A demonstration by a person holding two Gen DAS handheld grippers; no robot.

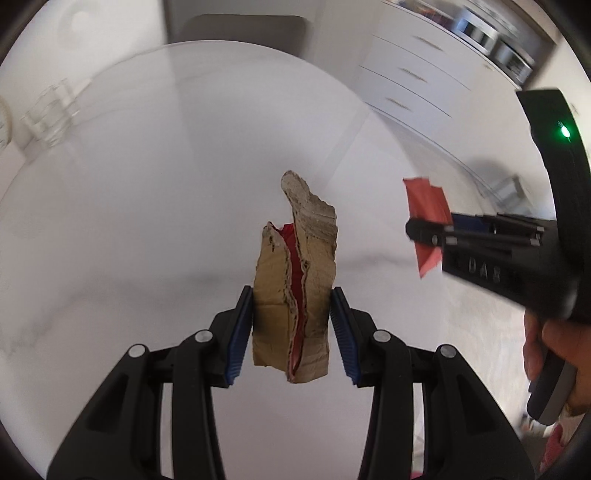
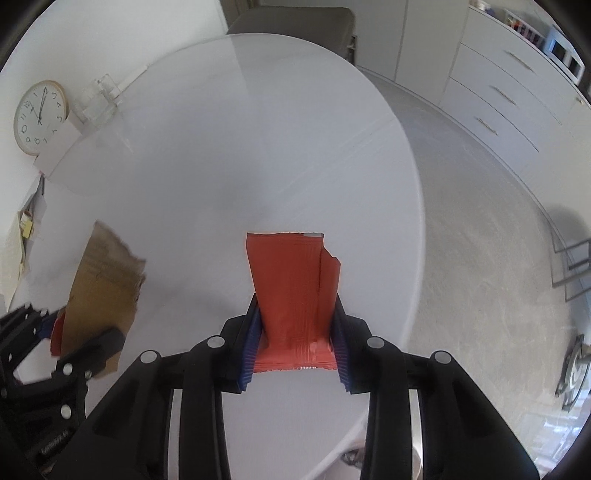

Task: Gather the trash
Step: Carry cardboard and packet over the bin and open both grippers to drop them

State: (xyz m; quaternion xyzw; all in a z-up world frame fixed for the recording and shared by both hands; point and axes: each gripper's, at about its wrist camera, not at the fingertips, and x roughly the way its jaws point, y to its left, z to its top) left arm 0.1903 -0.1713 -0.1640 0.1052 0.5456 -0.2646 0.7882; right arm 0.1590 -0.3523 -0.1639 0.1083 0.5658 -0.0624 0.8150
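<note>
My left gripper (image 1: 291,325) is shut on a torn piece of brown cardboard (image 1: 295,280) with a red layer inside, held above the round white table (image 1: 147,206). My right gripper (image 2: 295,339) is shut on a red torn wrapper (image 2: 295,288), also above the table. In the left wrist view the right gripper (image 1: 428,230) appears at the right with the red wrapper (image 1: 424,203) in it. In the right wrist view the cardboard (image 2: 99,284) and the left gripper (image 2: 70,336) show at the lower left.
A clear glass holder (image 2: 98,99) and a wall clock (image 2: 38,116) stand at the table's far left. A grey chair (image 2: 295,22) sits behind the table. White drawers (image 2: 509,92) line the right wall over grey floor (image 2: 480,240).
</note>
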